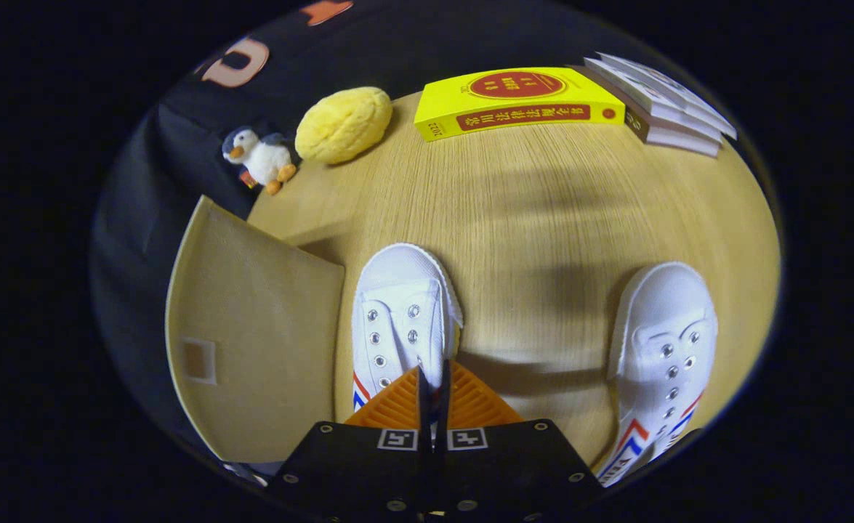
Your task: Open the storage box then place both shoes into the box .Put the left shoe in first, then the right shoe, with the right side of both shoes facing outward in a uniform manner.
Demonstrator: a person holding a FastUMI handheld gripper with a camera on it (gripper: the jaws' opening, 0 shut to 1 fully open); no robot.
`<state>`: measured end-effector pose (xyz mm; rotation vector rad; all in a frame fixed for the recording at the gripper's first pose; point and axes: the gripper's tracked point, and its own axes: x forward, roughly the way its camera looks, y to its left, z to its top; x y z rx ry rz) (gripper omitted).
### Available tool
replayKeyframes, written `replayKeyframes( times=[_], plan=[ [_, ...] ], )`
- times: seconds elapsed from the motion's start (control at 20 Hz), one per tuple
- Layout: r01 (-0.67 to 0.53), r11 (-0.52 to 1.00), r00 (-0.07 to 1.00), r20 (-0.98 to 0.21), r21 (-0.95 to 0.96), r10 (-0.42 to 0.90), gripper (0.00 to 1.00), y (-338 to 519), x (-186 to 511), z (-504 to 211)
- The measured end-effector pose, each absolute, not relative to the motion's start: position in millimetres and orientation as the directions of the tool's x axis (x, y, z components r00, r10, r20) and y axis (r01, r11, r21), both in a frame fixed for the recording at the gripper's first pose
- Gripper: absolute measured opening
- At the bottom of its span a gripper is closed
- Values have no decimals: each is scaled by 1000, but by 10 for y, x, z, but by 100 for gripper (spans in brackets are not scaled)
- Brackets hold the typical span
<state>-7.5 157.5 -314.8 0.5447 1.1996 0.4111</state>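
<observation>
Two white canvas shoes stand on the wooden table with their toes pointing away from me. The left-hand shoe lies directly ahead of my fingers. My gripper is shut on the right side wall of this shoe, near its opening, with a thin strip of white canvas pinched between the fingers. The other shoe stands apart to the right, with red and blue stripes on its side. A beige fabric panel of the storage box lies just left of the held shoe and carries a small tab.
A yellow book and a stack of white books lie at the table's far side. A yellow sponge-like lump and a small penguin plush sit at the far left. Bare wood spans between the shoes.
</observation>
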Motion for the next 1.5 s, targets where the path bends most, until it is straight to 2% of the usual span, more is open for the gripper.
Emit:
replayKeyframes(
  times=[0.1,0.4,0.65,0.85,1.2,1.5],
  plan=[
    [46,740,344,-706,671,619,0,1656,-51,-3029],
    [41,760,425,-699,649,575,0,1441,30,-2577],
    [-7,798,516,-682,602,519,0,1378,73,-1762],
    [-34,807,570,-652,589,500,0,1637,44,-1189],
    [-75,762,554,-609,644,569,0,2688,-185,-818],
    [-92,800,497,-669,593,553,0,3487,-342,-1213]
  ],
)
